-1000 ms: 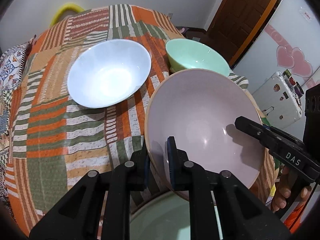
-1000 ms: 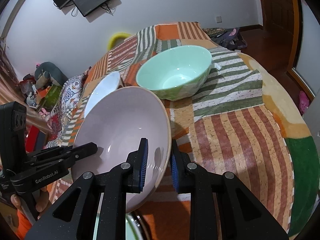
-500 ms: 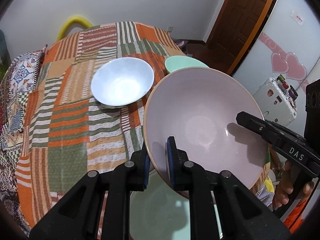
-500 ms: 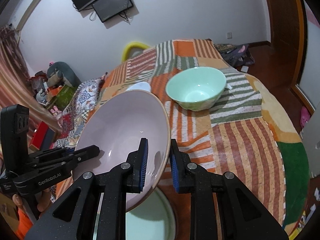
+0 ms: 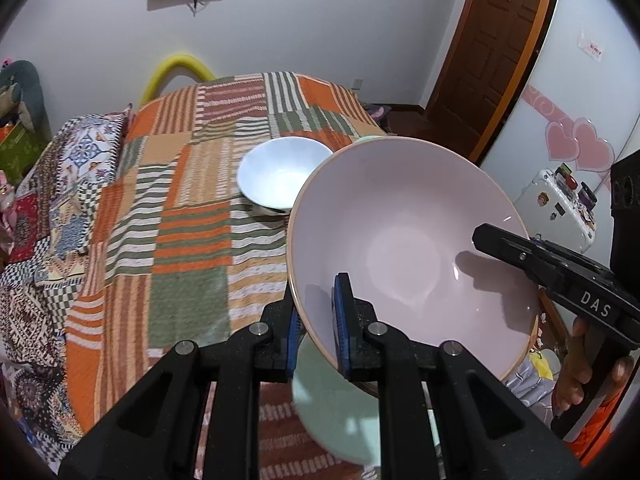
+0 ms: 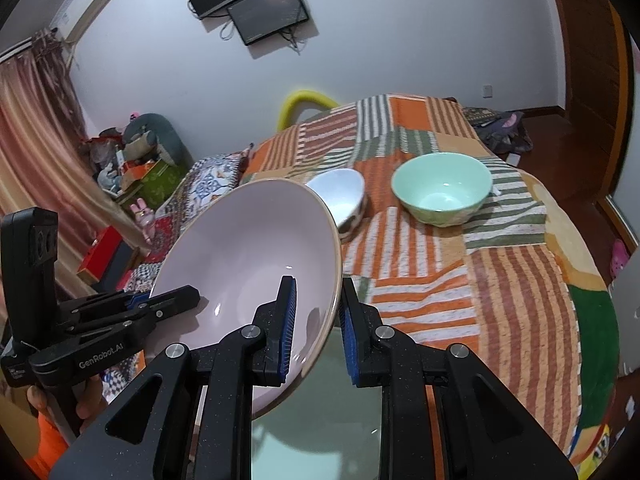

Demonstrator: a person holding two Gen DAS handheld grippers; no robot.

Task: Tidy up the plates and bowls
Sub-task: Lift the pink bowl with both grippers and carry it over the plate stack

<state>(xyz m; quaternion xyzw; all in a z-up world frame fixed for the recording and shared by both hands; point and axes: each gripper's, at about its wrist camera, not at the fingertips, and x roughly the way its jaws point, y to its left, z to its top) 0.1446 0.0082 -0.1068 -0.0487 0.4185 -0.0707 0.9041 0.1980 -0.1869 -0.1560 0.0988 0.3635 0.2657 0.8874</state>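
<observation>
A large pink bowl (image 5: pixel 412 248) (image 6: pixel 248 264) hangs tilted above the patchwork-covered table (image 5: pixel 192 208), held by both grippers. My left gripper (image 5: pixel 318 316) is shut on its near rim, one pad inside and one outside. From the other side my right gripper (image 6: pixel 318 320) is shut on the opposite rim. Each view also shows the other gripper: the right gripper (image 5: pixel 486 238) and the left gripper (image 6: pixel 176 300). Directly below lies a pale green dish (image 5: pixel 332 412) (image 6: pixel 320 420). Farther back stand a white bowl (image 5: pixel 280 176) (image 6: pixel 340 194) and a green bowl (image 6: pixel 442 188).
A yellow chair back (image 5: pixel 180 70) rises behind the table. A wooden door (image 5: pixel 492 52) and a white suitcase (image 5: pixel 560 208) are at the right. Boxes and toys (image 6: pixel 136 160) pile up by the curtain. A person's hand (image 5: pixel 576 376) grips the right handle.
Both grippers have risen and drawn back with the pink bowl still clamped. The white and green bowls look smaller and farther away. More of the pale green dish shows below.
</observation>
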